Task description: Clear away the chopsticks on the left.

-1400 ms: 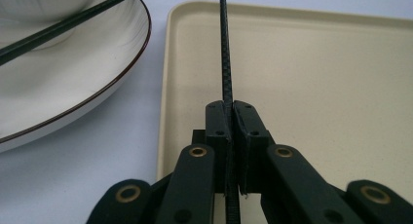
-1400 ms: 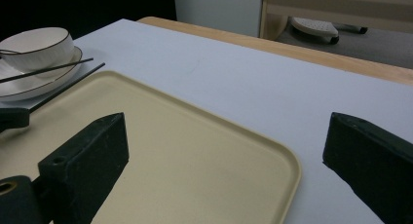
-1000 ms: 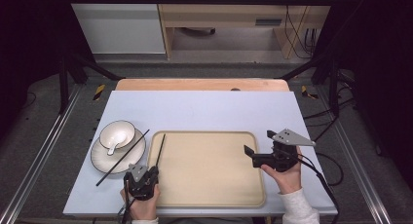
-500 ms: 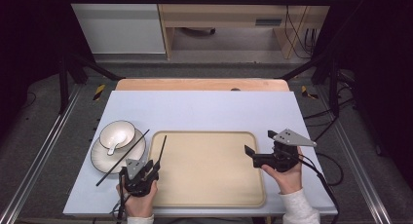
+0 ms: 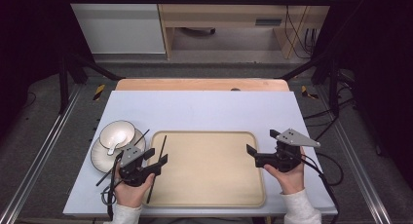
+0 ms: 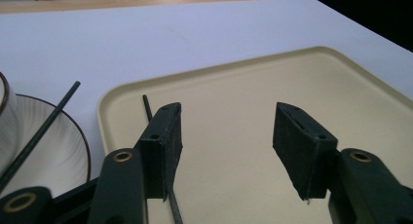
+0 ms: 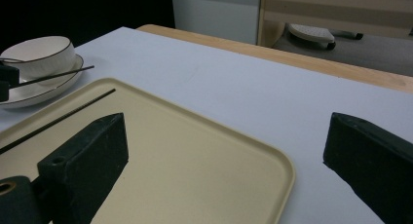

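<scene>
Now, left gripper (image 6: 226, 146): jaws have just been opening, nothing pinched.
Chopstick (image 6: 146, 106): lies on the tray (image 6: 292, 78) beside its left jaw, partly hidden behind it.
Second chopstick (image 6: 41, 129): farther left, across the plate (image 6: 63, 151).
Bowl (image 7: 39, 51): on that plate, cut off.
Right gripper (image 7: 226, 160): wide, empty, over the tray's corner.

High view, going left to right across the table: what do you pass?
Plate with bowl → left gripper, open over a chopstick on the tray's left edge → tray → right gripper, open.
</scene>
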Demonstrator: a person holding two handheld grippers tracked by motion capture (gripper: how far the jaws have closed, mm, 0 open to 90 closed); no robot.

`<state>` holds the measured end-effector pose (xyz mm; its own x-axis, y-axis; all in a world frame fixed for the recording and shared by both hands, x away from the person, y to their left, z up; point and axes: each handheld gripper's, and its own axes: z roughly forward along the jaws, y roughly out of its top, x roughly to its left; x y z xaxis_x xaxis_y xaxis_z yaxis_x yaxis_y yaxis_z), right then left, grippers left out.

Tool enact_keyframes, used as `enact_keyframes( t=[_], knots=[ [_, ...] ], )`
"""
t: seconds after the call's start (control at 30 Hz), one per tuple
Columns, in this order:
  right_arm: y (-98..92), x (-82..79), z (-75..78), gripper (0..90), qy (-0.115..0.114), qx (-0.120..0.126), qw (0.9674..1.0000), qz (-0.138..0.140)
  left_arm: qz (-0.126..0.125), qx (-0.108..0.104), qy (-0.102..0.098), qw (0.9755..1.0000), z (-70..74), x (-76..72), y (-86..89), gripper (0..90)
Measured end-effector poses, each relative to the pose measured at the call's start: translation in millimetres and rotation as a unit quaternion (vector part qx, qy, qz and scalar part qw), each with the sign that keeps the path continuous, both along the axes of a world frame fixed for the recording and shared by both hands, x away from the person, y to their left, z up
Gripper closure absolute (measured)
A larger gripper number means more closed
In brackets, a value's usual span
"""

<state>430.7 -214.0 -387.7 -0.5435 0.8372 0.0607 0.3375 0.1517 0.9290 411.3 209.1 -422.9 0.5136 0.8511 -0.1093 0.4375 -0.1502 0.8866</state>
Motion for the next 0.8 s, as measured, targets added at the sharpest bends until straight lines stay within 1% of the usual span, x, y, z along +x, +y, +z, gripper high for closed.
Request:
enact_keyframes(
  t=[0.03,0.07,0.13,0.23,0.33,0.4,0.43,0.5,0.57,0.63,0.7,0.73,0.8],
  knots=[
    [-0.6,-0.1,0.4,2.8,0.000,0.001,1.0000,0.000,-0.002,-0.009,0.002,1.0000,0.2,0.4,1.7,43.1],
    [-0.9,-0.1,0.8,2.8,-0.002,0.002,1.0000,0.000,0.000,-0.024,0.011,0.9997,0.0,-0.2,1.0,41.6],
    [-1.3,-0.2,1.1,2.8,-0.002,0.002,1.0000,0.000,-0.008,-0.020,0.014,0.9997,0.1,1.7,2.3,36.9],
    [-1.7,-0.4,1.5,2.8,-0.002,0.003,1.0000,0.000,-0.024,-0.019,0.014,0.9994,0.6,3.3,5.2,31.7],
    [-1.8,-0.4,1.5,2.8,-0.002,0.003,1.0000,-0.001,-0.037,0.002,0.009,0.9993,0.7,2.8,9.3,27.9],
    [-1.6,0.0,1.0,2.8,-0.002,0.001,1.0000,-0.001,-0.046,0.021,0.003,0.9987,0.5,0.2,14.1,25.9],
    [-1.4,0.2,0.7,2.8,-0.001,0.001,1.0000,-0.001,-0.051,0.025,0.000,0.9984,0.1,-1.3,17.4,25.4],
    [-0.4,0.4,0.1,2.8,0.002,0.001,1.0000,-0.001,-0.051,0.028,-0.004,0.9983,-1.6,-5.4,25.3,24.8],
    [0.2,1.0,-0.7,2.8,0.002,0.000,1.0000,-0.001,-0.052,0.028,-0.003,0.9983,-3.8,-8.0,30.9,24.6],
    [0.9,1.1,-1.2,2.8,0.004,-0.001,1.0000,-0.001,-0.053,0.037,0.000,0.9979,-5.6,-10.0,36.4,24.1],
    [0.9,1.2,-1.4,2.8,0.004,-0.002,1.0000,0.000,-0.053,0.038,0.001,0.9979,-8.4,-12.8,42.0,24.2],
    [1.0,1.2,-1.4,2.8,0.004,-0.001,1.0000,0.000,-0.055,0.043,0.003,0.9975,-9.5,-13.8,44.5,24.3],
    [1.0,1.0,-1.6,2.8,0.004,-0.002,1.0000,0.001,-0.049,0.052,0.007,0.9974,-12.4,-15.4,48.7,24.7]
  ],
)
